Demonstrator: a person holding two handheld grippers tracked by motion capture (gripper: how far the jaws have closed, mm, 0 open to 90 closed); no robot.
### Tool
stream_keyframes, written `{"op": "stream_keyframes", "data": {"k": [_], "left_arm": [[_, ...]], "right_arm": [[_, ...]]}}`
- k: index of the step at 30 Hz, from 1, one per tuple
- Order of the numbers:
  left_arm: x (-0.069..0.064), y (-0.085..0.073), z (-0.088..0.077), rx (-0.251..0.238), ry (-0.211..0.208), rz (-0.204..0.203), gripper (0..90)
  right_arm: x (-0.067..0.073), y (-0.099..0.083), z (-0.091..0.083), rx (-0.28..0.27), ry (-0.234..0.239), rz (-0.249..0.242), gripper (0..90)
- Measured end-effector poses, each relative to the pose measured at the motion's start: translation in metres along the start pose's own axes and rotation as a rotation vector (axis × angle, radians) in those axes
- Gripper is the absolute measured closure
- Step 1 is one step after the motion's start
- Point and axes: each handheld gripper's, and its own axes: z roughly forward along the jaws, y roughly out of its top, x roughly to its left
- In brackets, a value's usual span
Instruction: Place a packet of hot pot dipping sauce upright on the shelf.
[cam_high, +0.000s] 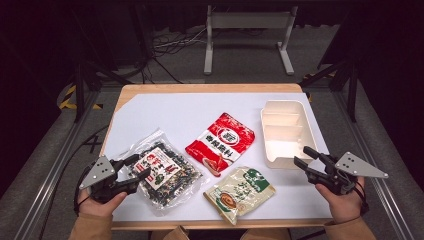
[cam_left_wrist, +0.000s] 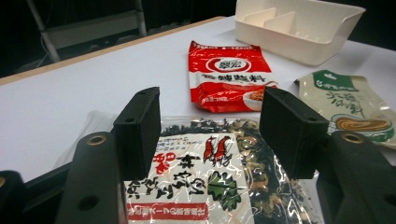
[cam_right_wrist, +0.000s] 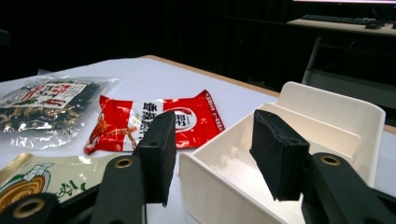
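A clear bag (cam_high: 162, 172) of dark dried bits with a red and white label lies flat at the table's front left. My left gripper (cam_high: 139, 166) hovers open over its left edge. In the left gripper view the bag (cam_left_wrist: 201, 186) lies below and between the spread jaws of that gripper (cam_left_wrist: 212, 116), with no pad pressing on it. A cream divided tray (cam_high: 286, 132) stands at the right. My right gripper (cam_high: 301, 155) is open at its near right corner. In the right gripper view the tray's (cam_right_wrist: 327, 116) near wall stands between the jaws of the gripper (cam_right_wrist: 210, 149), untouched.
A red packet (cam_high: 221, 142) lies mid-table, and a green and beige packet (cam_high: 240, 192) lies near the front edge. White sheet (cam_high: 175, 112) covers the wooden tabletop. Beyond the far edge are a metal stand (cam_high: 247, 37) and cables on the floor.
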Motion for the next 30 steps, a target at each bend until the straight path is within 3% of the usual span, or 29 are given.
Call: {"op": "stream_keyframes", "data": {"k": [6, 16, 21, 24, 25, 30], "left_arm": [[-0.002, 0.001, 0.0, -0.005, -0.005, 0.005, 39.2], [-0.003, 0.001, 0.001, 0.009, -0.01, 0.005, 38.8], [-0.004, 0.001, 0.002, 0.021, -0.011, 0.011, 38.5], [-0.004, 0.001, 0.003, 0.027, -0.011, 0.013, 38.3], [-0.004, 0.001, 0.003, 0.027, -0.011, 0.013, 38.1], [-0.005, 0.001, 0.004, 0.04, -0.012, 0.015, 37.9]], "right_arm": [[0.004, 0.004, 0.001, 0.029, 0.014, -0.022, 53.5], [0.012, 0.013, 0.007, 0.097, 0.053, -0.01, 56.2], [0.017, 0.019, 0.016, 0.15, 0.067, -0.031, 56.1], [0.021, 0.019, 0.022, 0.216, 0.08, -0.018, 55.2], [0.021, 0.019, 0.022, 0.216, 0.08, -0.018, 55.2], [0.028, 0.017, 0.032, 0.279, 0.135, -0.021, 55.1]]}}
